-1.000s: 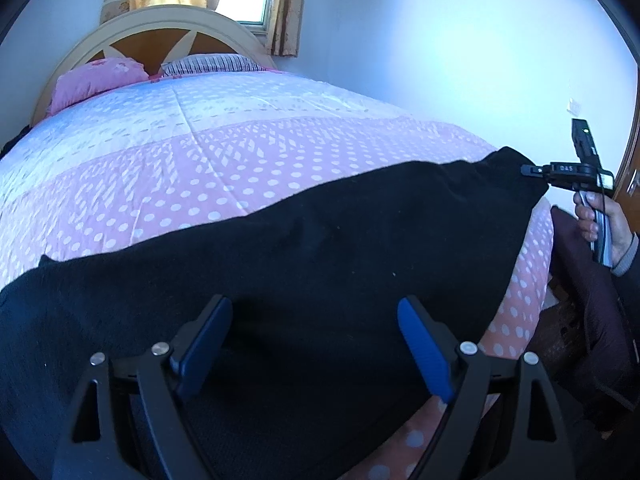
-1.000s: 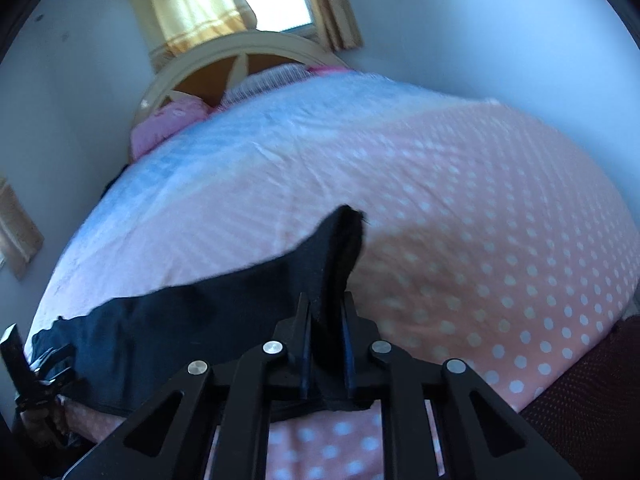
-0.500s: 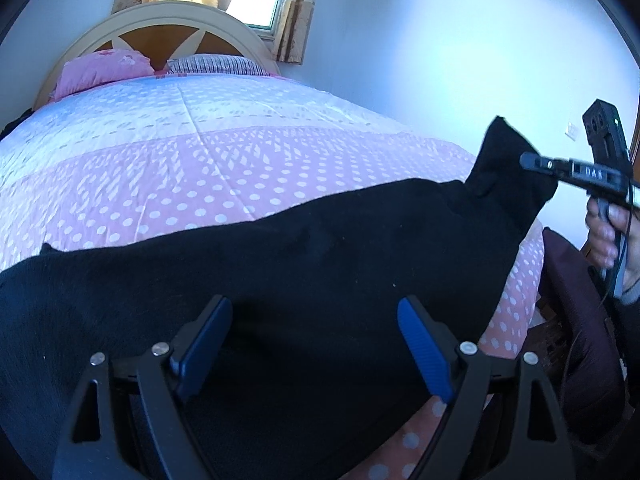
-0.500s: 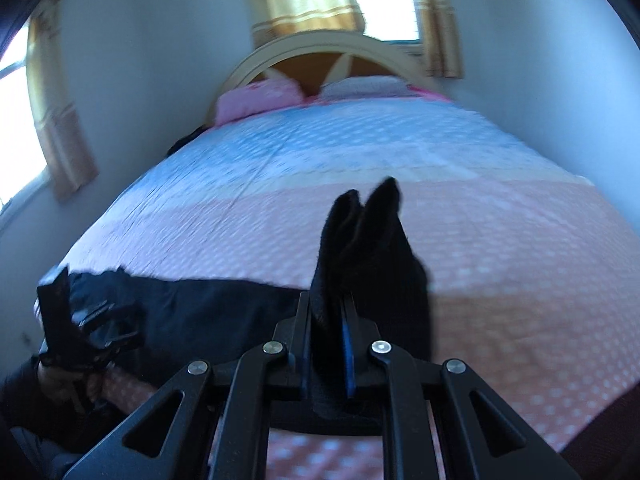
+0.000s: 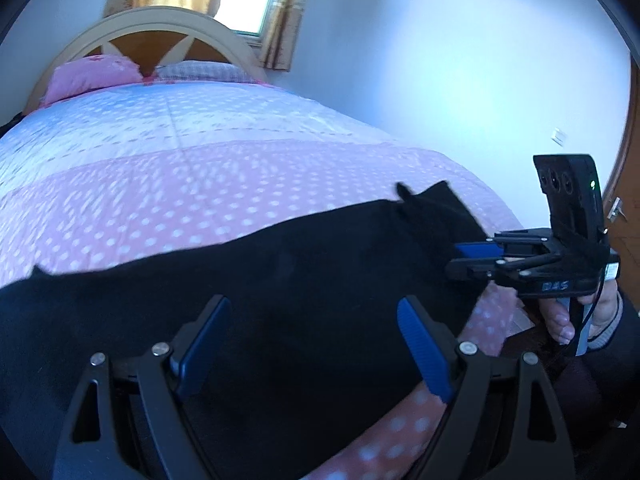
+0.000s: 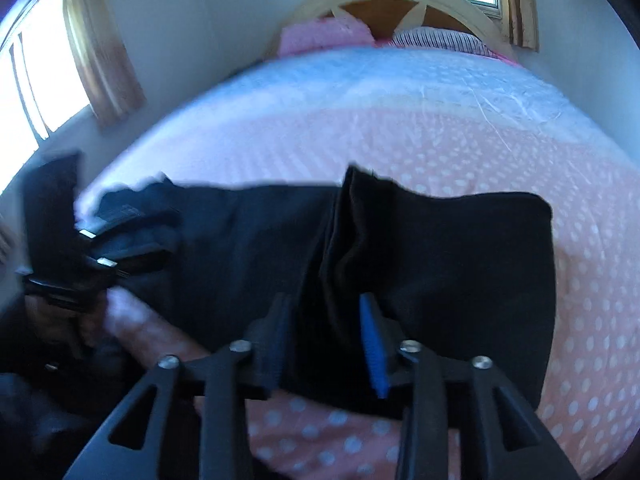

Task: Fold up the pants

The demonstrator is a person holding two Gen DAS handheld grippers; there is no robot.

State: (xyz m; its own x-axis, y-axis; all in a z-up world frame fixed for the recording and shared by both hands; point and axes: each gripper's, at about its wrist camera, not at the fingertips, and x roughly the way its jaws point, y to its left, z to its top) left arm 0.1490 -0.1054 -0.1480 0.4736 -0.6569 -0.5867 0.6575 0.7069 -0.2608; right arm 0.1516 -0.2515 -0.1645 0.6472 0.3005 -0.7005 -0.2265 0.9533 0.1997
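The black pants (image 5: 248, 288) are lying across the foot edge of the bed, on the pink dotted bedspread (image 5: 168, 188). The left gripper (image 5: 314, 344) is hovering over the pants with its blue-padded fingers (image 5: 420, 344) spread wide, gripping nothing. The right gripper (image 6: 326, 340) is standing partly open with a fold of the pants between its fingers; whether the pads are pressing the cloth, I cannot tell. In the right wrist view, the end of the pants is lying doubled over toward the middle. A pink pillow (image 5: 94, 78) is resting by the headboard (image 5: 160, 26).
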